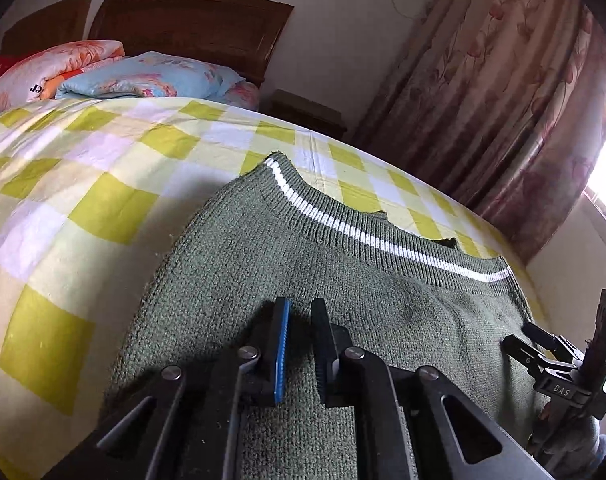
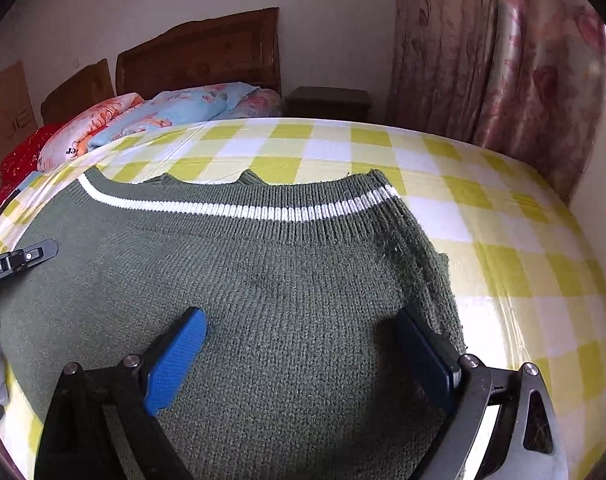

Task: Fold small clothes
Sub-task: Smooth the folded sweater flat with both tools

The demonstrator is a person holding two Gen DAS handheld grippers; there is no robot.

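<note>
Sweater [image 2: 239, 280]: a dark green knit with a white stripe [image 2: 239, 211] along its ribbed band, lying flat on the bed [image 2: 503, 216] with its yellow-and-white checked sheet, near the edge closest to the cameras.

Layers: along the sweater's right side a thick doubled ridge of knit [image 2: 419, 256] lies over the body, which reads as a part already turned in (a sleeve, I judge, though its shape is not clear). Small dark points of fabric also peek out beyond the striped band.

Done so far: the garment is laid out fairly smooth and at least one side appears tucked in.

Left to do: judging by how much knit is spread wide, the main fold that brings it down to a compact packet is not yet made.

Left gripper [image 1: 301, 344]: low over the near part of the sweater, its jaws drawn nearly together with only a narrow slot between them; no fold of knit shows pinched in that slot, so it looks closed on nothing.

Right gripper [image 2: 299, 344]: jaws spread wide, straddling the knit just inside the doubled right side, pads clear of any pinch.

Far end of bed: folded floral quilts [image 2: 155, 120] sit against the wooden headboard [image 2: 199, 56], well apart from the work.
</note>
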